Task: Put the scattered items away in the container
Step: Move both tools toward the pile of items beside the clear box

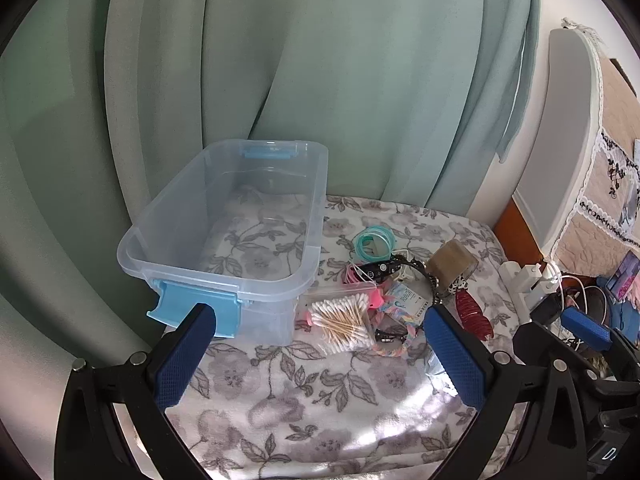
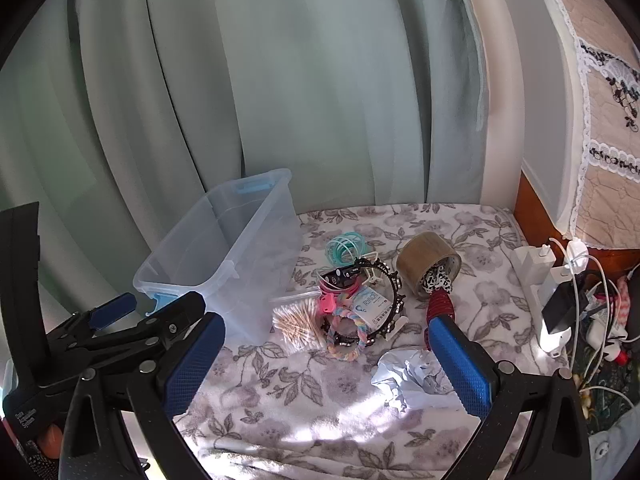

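A clear plastic bin (image 1: 224, 280) with blue latches stands open and holds nothing, on the floral cloth at the left; it also shows in the right wrist view (image 2: 192, 276). Right of it lies a pile: a cotton swab box (image 1: 340, 320), teal hair ties (image 1: 374, 244), a black studded headband (image 2: 394, 300), a brown tape roll (image 2: 428, 264), a red hair claw (image 1: 474, 316), a pastel braided ring (image 2: 346, 336) and crumpled white paper (image 2: 412, 376). My left gripper (image 1: 320, 360) is open, held in front of the bin and pile. My right gripper (image 2: 328, 364) is open, held before the pile.
Green curtains hang behind the bed. A white power strip (image 2: 540, 276) with chargers and cables lies at the right edge, beside a padded headboard (image 2: 600, 120). The floral cloth (image 1: 304, 412) spreads toward me.
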